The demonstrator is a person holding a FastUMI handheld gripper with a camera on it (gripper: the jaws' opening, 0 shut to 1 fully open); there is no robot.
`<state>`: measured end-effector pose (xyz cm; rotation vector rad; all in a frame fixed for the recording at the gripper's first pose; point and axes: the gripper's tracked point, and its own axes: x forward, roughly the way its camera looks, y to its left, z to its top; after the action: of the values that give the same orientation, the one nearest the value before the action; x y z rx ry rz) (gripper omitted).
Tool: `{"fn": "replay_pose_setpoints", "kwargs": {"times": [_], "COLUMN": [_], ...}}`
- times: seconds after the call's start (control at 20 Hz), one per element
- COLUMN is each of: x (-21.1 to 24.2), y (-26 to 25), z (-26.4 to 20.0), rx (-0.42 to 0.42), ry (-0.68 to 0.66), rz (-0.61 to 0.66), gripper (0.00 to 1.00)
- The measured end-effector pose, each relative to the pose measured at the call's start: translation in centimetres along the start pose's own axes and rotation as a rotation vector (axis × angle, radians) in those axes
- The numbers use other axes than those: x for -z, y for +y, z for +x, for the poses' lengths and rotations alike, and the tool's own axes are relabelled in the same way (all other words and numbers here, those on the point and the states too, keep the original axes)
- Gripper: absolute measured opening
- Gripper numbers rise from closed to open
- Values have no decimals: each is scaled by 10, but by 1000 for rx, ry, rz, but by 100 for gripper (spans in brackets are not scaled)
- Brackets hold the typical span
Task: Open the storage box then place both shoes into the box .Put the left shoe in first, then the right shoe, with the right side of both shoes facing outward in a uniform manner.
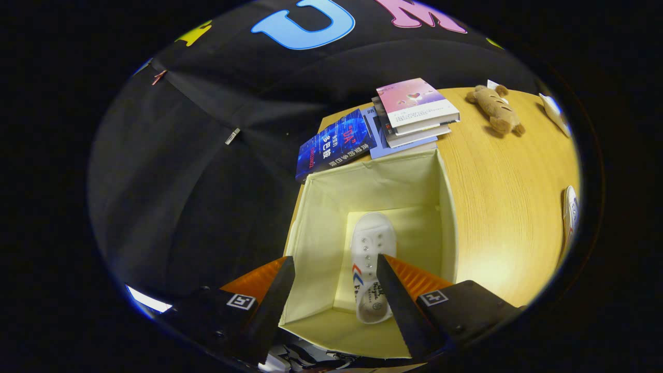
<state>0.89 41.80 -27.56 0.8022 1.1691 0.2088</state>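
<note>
The pale yellow storage box (448, 207) stands open on the wooden table, just below and ahead of my fingers. A white shoe (370, 243) lies on the box floor, toe pointing away, its heel near the right finger. My gripper (335, 264) hovers above the box's near side, open, with nothing between its orange-and-black fingers (393, 290). A second white shoe (570, 212) lies on the table far to the right of the box.
A blue book (334, 145) and a stack of books (414, 111) lie just beyond the box. A brown plush toy (494, 109) rests on the table (507, 207) further back right. Black cloth hangs left of the box.
</note>
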Motion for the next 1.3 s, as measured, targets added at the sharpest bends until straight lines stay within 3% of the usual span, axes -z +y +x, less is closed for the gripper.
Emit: {"fn": "replay_pose_setpoints", "kwargs": {"times": [0.2, 0.3, 0.45, 0.65, 0.9, 1.3], "x": [-29, -58, -97, -114, -82, 14], "y": [2, -21, -77, -196, -337, -488], "z": [-47, -80, -131, -198, -256, -263], "rx": [-75, -59, 31, 264, 516, 672], "ry": [-89, -173, -306, -371, -293, 7], "rz": [-32, -71, -123, -220, -270, -342], "gripper": [98, 98, 98, 98, 99, 98]}}
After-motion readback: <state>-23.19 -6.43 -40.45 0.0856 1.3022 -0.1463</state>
